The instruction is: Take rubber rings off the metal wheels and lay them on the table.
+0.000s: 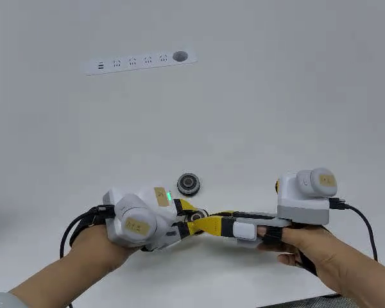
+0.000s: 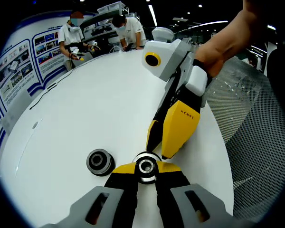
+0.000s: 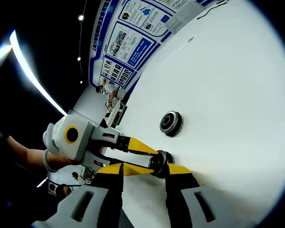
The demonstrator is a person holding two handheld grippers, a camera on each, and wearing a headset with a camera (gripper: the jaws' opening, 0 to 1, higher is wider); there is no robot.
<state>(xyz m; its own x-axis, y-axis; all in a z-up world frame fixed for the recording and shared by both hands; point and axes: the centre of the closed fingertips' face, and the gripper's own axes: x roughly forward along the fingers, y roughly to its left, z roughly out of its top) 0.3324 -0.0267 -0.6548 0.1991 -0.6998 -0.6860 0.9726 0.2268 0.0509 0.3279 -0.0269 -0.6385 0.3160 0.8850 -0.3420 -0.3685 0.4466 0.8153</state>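
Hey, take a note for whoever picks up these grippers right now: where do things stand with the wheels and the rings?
Left gripper: fingers shut on the held wheel.
Right gripper: fingers straddle the same wheel; a firm grip can't be told.
Second wheel: lies on the table just beyond the grippers, touched by neither.
Done: no ring off yet; both wheels seem to carry their dark rubber rings.
Left: pull both rings and lay them on the table.

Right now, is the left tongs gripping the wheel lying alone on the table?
No, the loose wheel lies untouched; the left tongs clamp a second wheel.
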